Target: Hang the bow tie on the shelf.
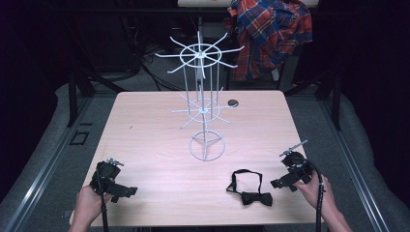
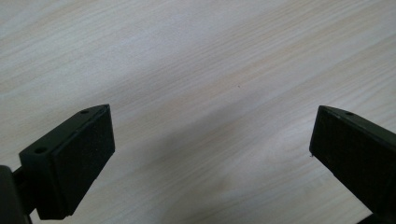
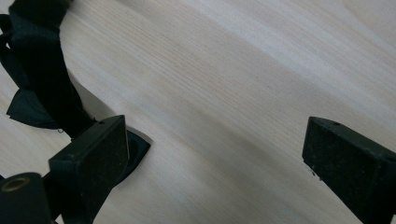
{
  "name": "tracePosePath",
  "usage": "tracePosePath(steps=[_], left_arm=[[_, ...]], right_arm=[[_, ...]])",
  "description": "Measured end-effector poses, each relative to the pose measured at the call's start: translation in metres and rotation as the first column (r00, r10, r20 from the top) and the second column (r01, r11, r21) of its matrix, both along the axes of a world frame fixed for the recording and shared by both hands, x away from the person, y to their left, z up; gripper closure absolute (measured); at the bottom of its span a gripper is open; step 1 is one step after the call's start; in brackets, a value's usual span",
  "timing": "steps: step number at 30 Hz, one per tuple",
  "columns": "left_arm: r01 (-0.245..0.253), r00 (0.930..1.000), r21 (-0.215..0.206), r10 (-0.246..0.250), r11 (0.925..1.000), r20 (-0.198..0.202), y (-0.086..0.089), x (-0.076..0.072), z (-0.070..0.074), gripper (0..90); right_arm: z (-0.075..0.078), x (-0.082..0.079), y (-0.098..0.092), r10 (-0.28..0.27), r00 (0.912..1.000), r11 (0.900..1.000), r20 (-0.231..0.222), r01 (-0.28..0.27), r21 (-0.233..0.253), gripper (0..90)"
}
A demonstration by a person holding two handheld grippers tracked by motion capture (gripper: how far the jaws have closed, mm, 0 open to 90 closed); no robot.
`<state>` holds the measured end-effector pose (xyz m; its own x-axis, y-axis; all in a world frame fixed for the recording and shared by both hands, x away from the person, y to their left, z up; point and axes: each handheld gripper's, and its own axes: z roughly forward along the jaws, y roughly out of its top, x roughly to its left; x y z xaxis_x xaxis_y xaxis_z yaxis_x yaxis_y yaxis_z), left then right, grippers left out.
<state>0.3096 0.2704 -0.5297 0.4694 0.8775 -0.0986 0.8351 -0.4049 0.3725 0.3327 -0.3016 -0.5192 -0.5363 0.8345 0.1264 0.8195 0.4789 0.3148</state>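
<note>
Approaching stage, by judgement: right gripper (image 1: 279,183), jaws apart, just beside black bow tie (image 1: 256,197), nothing held. Left gripper (image 1: 126,192), jaws apart, well left of bow tie, over bare table (image 1: 154,125). Next move likely calls for closing on the tie.

The high view looks forward and down from above the near edge, taking in the whole desk (image 1: 145,125) and the dark room beyond. Each gripper view sits close above the wood, looking along its own fingers (image 2: 79,163). The right gripper view shares the black bow tie (image 3: 37,84) with the high view.

Dark lab, framed table (image 1: 145,121) (cables behind)
</note>
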Motion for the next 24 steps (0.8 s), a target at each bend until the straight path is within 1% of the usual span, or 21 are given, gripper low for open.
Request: tracePosePath(steps=[1,2,3,4,5,6,7,8,9,12,14,15,16,17,20,21,22,23,24], left_arm=[[0.002,1.0,0.015,-0.003,0.9999,0.002,-0.002,0.001,0.0,0.6],[0.002,1.0,0.015,-0.003,0.9999,0.002,-0.002,0.001,0.0,1.5],[0.009,1.0,0.043,-0.009,0.999,-0.001,-0.004,0.003,-0.001,1.5],[0.012,0.9999,0.053,-0.012,0.9985,0.0,-0.005,0.004,-0.002,2.0],[0.022,0.9998,0.061,-0.022,0.9979,0.0,-0.008,0.006,-0.003,1.8],[0.023,0.9997,0.06,-0.023,0.998,0.003,-0.009,0.006,-0.003,1.6],[0.026,0.9997,0.06,-0.026,0.9979,0.002,-0.01,0.006,-0.003,1.5],[0.029,0.9996,0.057,-0.029,0.998,0.004,-0.01,0.006,-0.003,1.3],[0.029,0.9996,0.056,-0.029,0.998,0.005,-0.01,0.006,-0.002,1.0],[0.032,0.9994,0.064,-0.032,0.9975,0.008,-0.009,0.005,-0.001,0.5],[0.02,0.9996,0.069,-0.021,0.9974,0.017,-0.006,0.004,0.0,0.5],[0.017,0.9997,0.069,-0.018,0.9975,0.017,-0.005,0.004,0.001,0.4],[0.017,0.9997,0.069,-0.018,0.9975,0.017,-0.005,0.004,0.001,0.2],[0.013,0.9997,0.069,-0.015,0.9976,0.019,-0.004,0.004,0.002,0.0],[0.015,0.9996,0.076,-0.017,0.997,0.024,-0.004,0.004,0.003,0.0],[0.015,0.9994,0.083,-0.017,0.9964,0.03,-0.005,0.004,0.003,0.0],[0.019,0.9993,0.093,-0.022,0.9955,0.03,-0.006,0.004,0.004,0.0],[0.024,0.9991,0.1,-0.027,0.9947,0.032,-0.007,0.004,0.004,0.0],[0.024,0.9991,0.1,-0.027,0.9947,0.032,-0.007,0.004,0.004,0.0]], right_arm=[[-0.001,-0.001,-0.001,-0.004,1.0,1.0,0.006,0.004,0.008,6.1],[-0.001,-0.001,-0.001,-0.004,1.0,1.0,0.006,0.004,0.008,6.1],[-0.001,-0.001,-0.001,0.0,1.0,1.0,0.002,0.0,0.015,5.4],[-0.001,-0.002,-0.002,0.0,0.9999,1.0,-0.01,0.0,0.021,4.9],[0.0,-0.003,-0.004,0.007,1.0,1.0,-0.003,-0.007,0.0,4.7],[0.0,-0.004,-0.004,0.002,1.0,1.0,-0.006,-0.002,0.026,4.6],[0.001,-0.005,-0.004,0.001,1.0,1.0,0.002,-0.001,0.021,4.4],[0.003,-0.006,-0.004,0.003,1.0,0.999,0.002,-0.003,0.034,4.0],[0.004,-0.007,-0.004,-0.002,0.9999,0.999,0.014,0.001,0.046,3.9],[0.007,-0.007,-0.004,0.0,0.9997,0.999,0.023,-0.001,0.049,3.4],[0.008,-0.008,-0.003,-0.001,0.9996,0.997,0.028,-0.001,0.075,1.9],[0.006,-0.009,-0.002,-0.014,0.999,0.996,0.041,0.01,0.089,1.7],[0.006,-0.009,-0.002,-0.014,0.999,0.996,0.041,0.01,0.089,1.7],[0.008,-0.008,-0.004,0.0,0.9997,0.997,0.025,-0.002,0.081,1.4],[0.008,-0.008,-0.003,0.004,0.9998,0.996,0.018,-0.006,0.092,0.9],[0.007,-0.009,-0.001,-0.006,0.9993,0.995,0.036,0.003,0.102,0.8],[0.009,-0.009,0.0,0.011,0.9995,0.997,0.029,-0.014,0.078,0.4],[0.011,-0.01,0.004,0.025,0.9992,0.996,0.03,-0.027,0.088,0.0],[0.011,-0.01,0.004,0.025,0.9992,0.996,0.03,-0.027,0.088,0.0]])
